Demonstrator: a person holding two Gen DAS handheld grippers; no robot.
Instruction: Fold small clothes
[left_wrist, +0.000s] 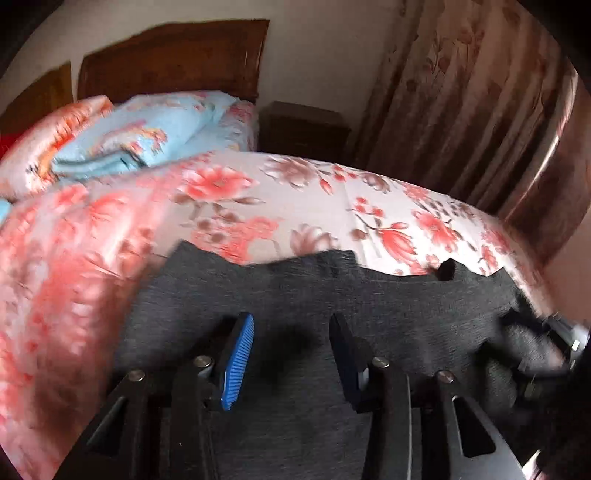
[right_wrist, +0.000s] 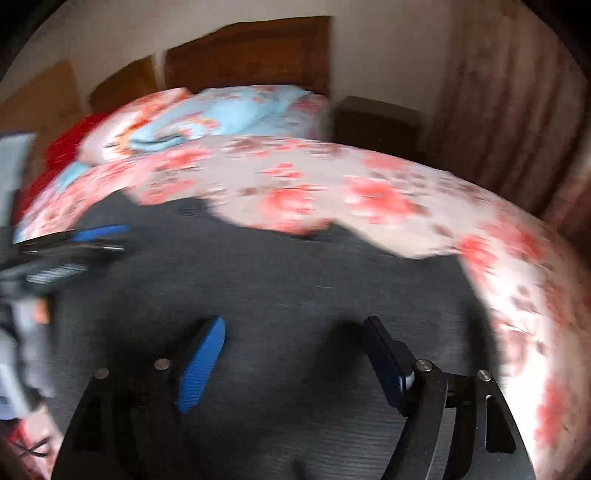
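No writing or label can be read anywhere; both views are smeared with blur, the right wrist view worst. A dark grey garment (left_wrist: 295, 295) lies spread on the bed, over a bedspread (left_wrist: 314, 206) printed with red and pink flowers. The left gripper (left_wrist: 291, 325) hangs low over the garment, pointing toward the head of the bed, its two fingers set apart with nothing between them, a ribbed blue pad (left_wrist: 238, 360) showing on the left finger. At the right edge of that view the cloth bunches up near some blurred hardware, too unclear to name. The right gripper (right_wrist: 295, 328) hovers over the same grey cloth (right_wrist: 277, 266), its fingers spread wider still and holding nothing; its blue pad (right_wrist: 201, 363) faces inward. In the right wrist view the left gripper (right_wrist: 92, 236) shows at the left edge as a streak of black and blue, just above the garment. Farther up the bed sit a light blue folded blanket (left_wrist: 147, 129) and a floral pillow (left_wrist: 55, 140), against a dark wooden headboard (left_wrist: 173, 59). A small wooden nightstand (left_wrist: 303, 125) stands beside the bed, with brown patterned curtains (left_wrist: 461, 92) to its right.
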